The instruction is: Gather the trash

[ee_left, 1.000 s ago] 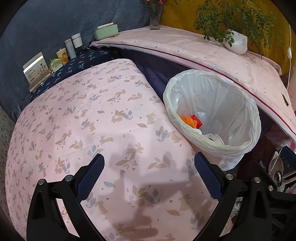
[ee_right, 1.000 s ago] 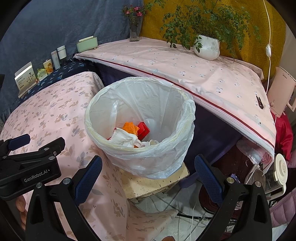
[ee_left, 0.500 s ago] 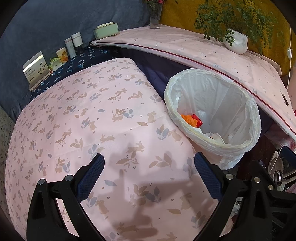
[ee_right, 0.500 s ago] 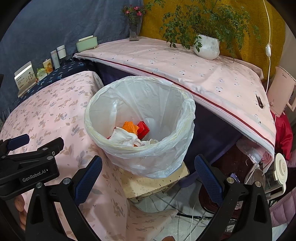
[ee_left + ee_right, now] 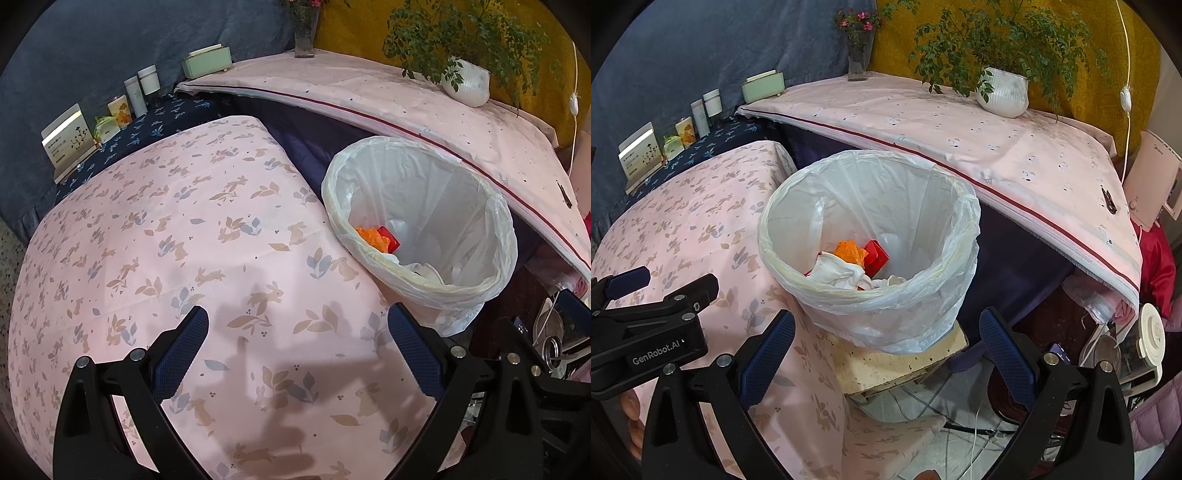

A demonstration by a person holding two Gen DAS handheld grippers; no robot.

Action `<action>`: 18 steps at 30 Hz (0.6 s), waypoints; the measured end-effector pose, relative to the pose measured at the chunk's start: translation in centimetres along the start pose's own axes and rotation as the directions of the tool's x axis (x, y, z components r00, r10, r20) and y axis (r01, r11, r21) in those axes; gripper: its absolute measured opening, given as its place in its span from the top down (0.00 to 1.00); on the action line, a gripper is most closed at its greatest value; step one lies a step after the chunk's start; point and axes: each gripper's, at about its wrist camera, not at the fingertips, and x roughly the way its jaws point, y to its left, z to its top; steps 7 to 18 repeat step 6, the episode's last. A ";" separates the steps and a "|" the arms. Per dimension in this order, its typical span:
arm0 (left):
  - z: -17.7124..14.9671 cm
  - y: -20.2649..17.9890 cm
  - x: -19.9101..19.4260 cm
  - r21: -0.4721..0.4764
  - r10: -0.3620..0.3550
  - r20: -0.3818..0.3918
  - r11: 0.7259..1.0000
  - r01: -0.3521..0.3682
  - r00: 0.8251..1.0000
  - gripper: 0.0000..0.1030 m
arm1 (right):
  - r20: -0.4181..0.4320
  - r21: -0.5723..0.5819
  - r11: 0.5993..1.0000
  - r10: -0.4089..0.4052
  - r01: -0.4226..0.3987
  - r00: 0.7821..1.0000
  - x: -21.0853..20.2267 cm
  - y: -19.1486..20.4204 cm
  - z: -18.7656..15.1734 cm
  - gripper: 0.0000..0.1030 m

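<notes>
left gripper (image 5: 295, 354): lower middle of its own view, jaws spread wide, nothing between them; it hangs over the bare pink tablecloth (image 5: 177, 236).
right gripper (image 5: 886, 354): lower middle of its view, jaws just as wide, nothing held; it sits just in front of the bin, past the table edge.
bin (image 5: 964, 236): centre of the right view, right of centre in the left view; white bag folded over the rim, standing on a small pale stool (image 5: 897, 365) just beside the table.
trash (image 5: 849, 262): already at the bottom of the bin, an orange scrap, a red box and white crumpled paper; no loose piece shows on the cloth, so the job looks about done.
risk, bin: a low swing of either gripper could catch the thin bag rim and tip the bin off its narrow stool.
risk, cables: wires on the floor, lower right, could snag a gripper.
risk, shelf: small bottles (image 5: 142, 88), upper left, would topple if brushed.
</notes>
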 end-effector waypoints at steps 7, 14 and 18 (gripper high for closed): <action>0.0 -0.1 0.1 0.014 -0.016 -0.003 1.000 0.016 1.000 0.09 | 0.002 0.008 1.000 -0.005 0.005 1.000 0.0 -0.2 0.0 0.06; 0.0 -0.1 0.1 0.014 -0.016 -0.003 1.000 0.016 1.000 0.09 | 0.002 0.008 1.000 -0.005 0.005 1.000 0.0 -0.2 0.0 0.06; 0.0 -0.1 0.1 0.014 -0.016 -0.003 1.000 0.016 1.000 0.09 | 0.002 0.008 1.000 -0.005 0.005 1.000 0.0 -0.2 0.0 0.06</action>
